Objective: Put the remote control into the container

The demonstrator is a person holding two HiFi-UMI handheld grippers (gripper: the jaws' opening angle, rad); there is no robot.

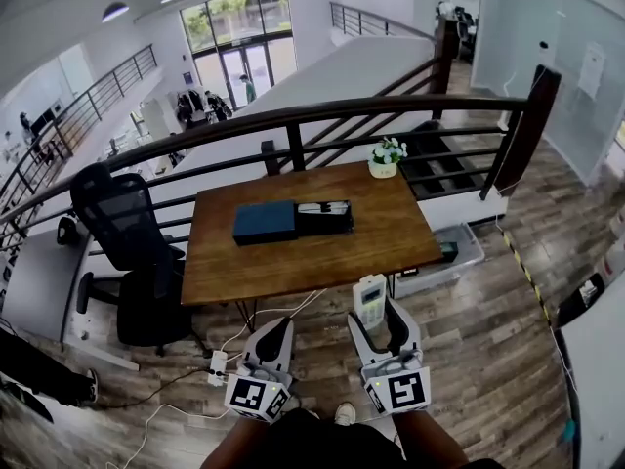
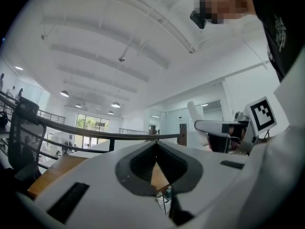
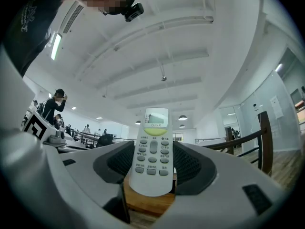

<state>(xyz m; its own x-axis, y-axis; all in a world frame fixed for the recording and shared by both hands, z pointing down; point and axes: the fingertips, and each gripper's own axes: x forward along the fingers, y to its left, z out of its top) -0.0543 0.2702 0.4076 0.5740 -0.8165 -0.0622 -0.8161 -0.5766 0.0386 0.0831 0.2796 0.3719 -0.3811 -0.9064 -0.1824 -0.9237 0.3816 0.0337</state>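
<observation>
While right gripper [image 1: 377, 317] clamps remote control [image 3: 152, 149], wooden table [image 1: 293, 260], railing [image 1: 293, 115]

Interior was found brightly and evenly lit. Daylight was admitted through the glazed doors [image 1: 239, 52] at the far end; round ceiling lamps [image 1: 115, 11] and a strip light [image 3: 56, 46] were seen lit. Soft shadow was noted under the table [image 1: 293, 262] only. No hard glare was recorded, though the white ceiling was nearly washed out in the left gripper view. Heavy fisheye distortion was observed throughout: the railing [image 1: 293, 117] was bowed into an arc and the corners were blacked out. The remote control [image 3: 152, 151] was rendered fairly sharp.
</observation>
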